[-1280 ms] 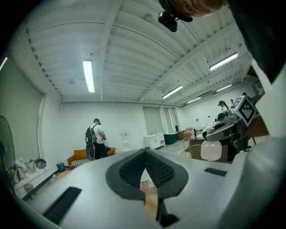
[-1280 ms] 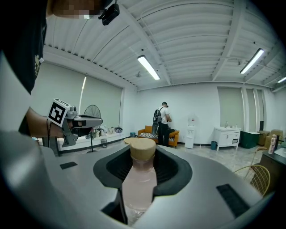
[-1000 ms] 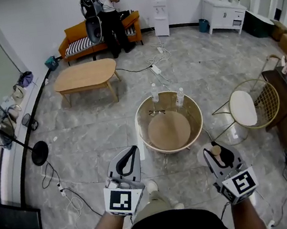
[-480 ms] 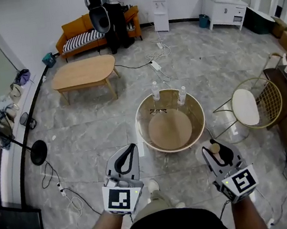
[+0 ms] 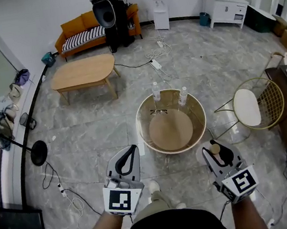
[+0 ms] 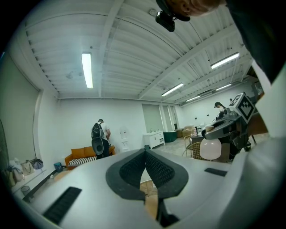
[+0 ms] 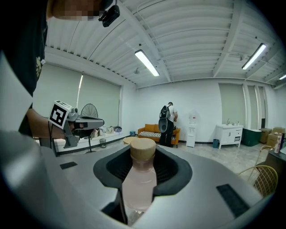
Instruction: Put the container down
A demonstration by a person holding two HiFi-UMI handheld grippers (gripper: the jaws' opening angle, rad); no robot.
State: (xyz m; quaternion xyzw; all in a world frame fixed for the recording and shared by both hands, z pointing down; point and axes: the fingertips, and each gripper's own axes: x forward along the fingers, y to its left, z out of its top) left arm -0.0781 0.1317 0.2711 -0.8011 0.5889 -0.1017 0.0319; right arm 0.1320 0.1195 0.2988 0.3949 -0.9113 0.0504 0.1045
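Wood-rimmed round surface (image 5: pixel 145 137) lies just ahead of both forearms, which reach forward side by side. Left claw (image 5: pixel 131 150) is pinched together, empty. Right claw (image 5: pixel 213 151) clamps the neck of the pale, cork-capped container (image 7: pixel 139 179), held off the floor near the surface.

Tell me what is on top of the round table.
A bottle and a second bottle stand near the far rim of the round table; a pair of glasses lies beside them. Nothing covers its top.
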